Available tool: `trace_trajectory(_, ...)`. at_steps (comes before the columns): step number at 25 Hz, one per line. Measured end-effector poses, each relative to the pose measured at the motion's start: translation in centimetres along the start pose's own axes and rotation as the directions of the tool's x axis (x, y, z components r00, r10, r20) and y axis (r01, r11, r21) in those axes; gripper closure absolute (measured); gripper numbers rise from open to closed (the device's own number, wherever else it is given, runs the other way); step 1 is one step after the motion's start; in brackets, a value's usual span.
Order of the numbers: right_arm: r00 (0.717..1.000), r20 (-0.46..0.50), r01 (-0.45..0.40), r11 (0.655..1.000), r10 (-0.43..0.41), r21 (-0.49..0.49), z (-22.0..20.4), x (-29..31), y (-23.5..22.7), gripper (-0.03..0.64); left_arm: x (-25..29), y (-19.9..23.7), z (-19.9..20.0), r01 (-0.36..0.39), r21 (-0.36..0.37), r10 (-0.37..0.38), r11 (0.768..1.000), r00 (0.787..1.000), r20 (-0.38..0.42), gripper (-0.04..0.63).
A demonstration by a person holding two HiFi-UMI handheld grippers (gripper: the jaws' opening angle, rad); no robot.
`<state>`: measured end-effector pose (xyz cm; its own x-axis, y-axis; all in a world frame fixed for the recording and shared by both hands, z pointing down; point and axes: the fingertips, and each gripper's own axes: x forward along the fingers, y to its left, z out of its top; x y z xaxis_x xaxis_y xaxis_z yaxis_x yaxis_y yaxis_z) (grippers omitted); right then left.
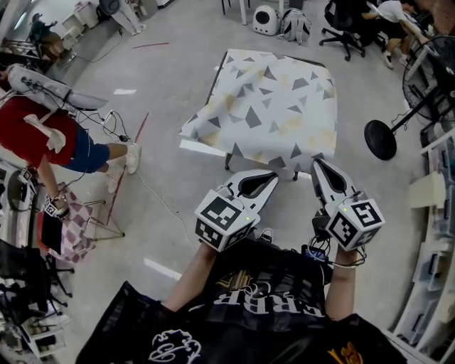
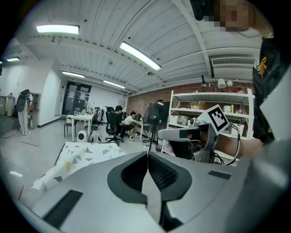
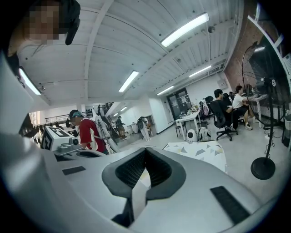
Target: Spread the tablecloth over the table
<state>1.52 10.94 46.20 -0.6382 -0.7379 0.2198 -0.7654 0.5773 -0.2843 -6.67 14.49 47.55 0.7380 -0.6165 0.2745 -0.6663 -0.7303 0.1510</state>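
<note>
The tablecloth (image 1: 274, 106), white with grey and yellow triangles, lies over a small table (image 1: 212, 87) on the floor ahead. Its near left corner is rumpled and hangs low. Both grippers are held in front of the person's body, short of the table's near edge and apart from the cloth. My left gripper (image 1: 274, 175) is shut with nothing in it, and so is my right gripper (image 1: 317, 163). In the left gripper view the cloth (image 2: 82, 157) shows beyond the closed jaws (image 2: 147, 154). In the right gripper view it (image 3: 200, 150) lies ahead of the closed jaws (image 3: 145, 150).
A person in a red shirt (image 1: 35, 135) is at the left beside equipment and floor cables. A standing fan (image 1: 380, 138) is right of the table, with shelves along the right wall. Office chairs with seated people (image 1: 352, 28) and a white round device (image 1: 265, 20) stand behind.
</note>
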Motion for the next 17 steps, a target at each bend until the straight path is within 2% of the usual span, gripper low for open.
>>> trace_trajectory(17, 1.000, -0.024, 0.012, 1.000, -0.012, 0.006, -0.03, 0.24, 0.20, 0.601, 0.24, -0.01, -0.40, 0.015, 0.002, -0.015, 1.000, 1.000, -0.024, 0.574)
